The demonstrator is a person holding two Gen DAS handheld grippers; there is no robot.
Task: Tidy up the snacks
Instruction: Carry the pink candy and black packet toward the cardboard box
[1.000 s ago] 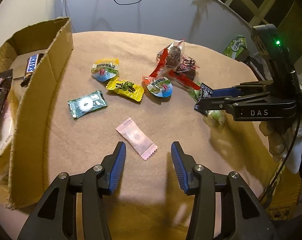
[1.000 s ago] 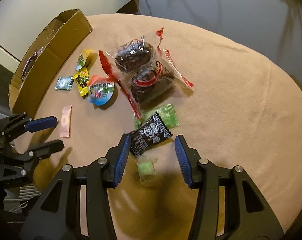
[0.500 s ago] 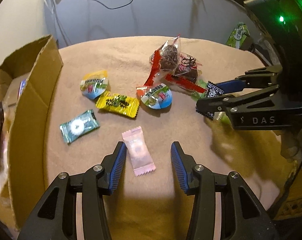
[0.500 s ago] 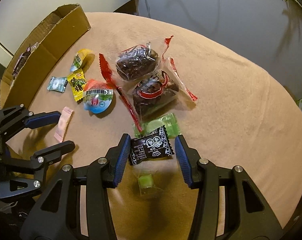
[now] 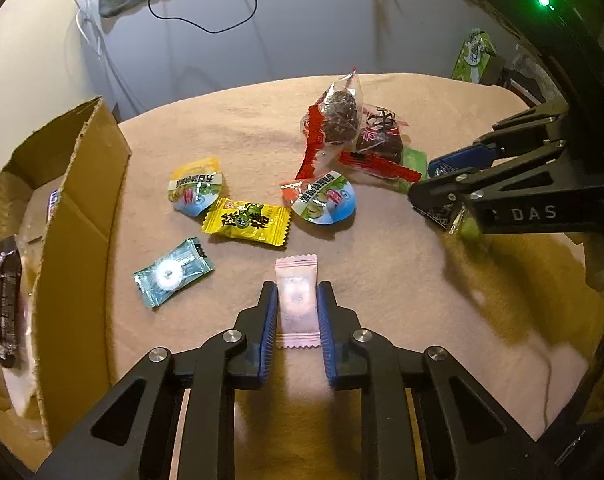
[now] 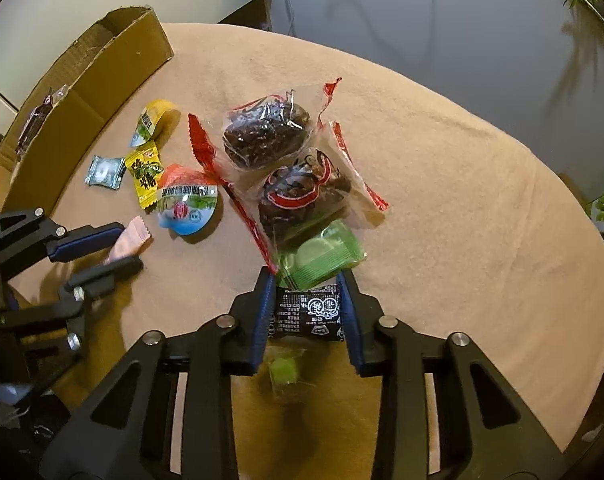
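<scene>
A: Left gripper (image 5: 298, 312), jaws just drawn in, clamped on pink sachet (image 5: 297, 300) at mid-length, flat on tan cloth (image 5: 381, 280), near cardboard box (image 5: 82, 216).

B: Right gripper (image 6: 306, 312), jaws likewise just narrowed, pressing black packet (image 6: 307, 314) by its short ends; contact probably complete, pad edges partly hidden.

A: Handling: light, limp, crinkly film; slippery if pinched at crimped seams.

B: Best held across padded middle, gently; contents possibly brittle. Green wrapper (image 6: 321, 256) just beyond, touching; small green candy (image 6: 284, 370) beneath, loose.
</scene>
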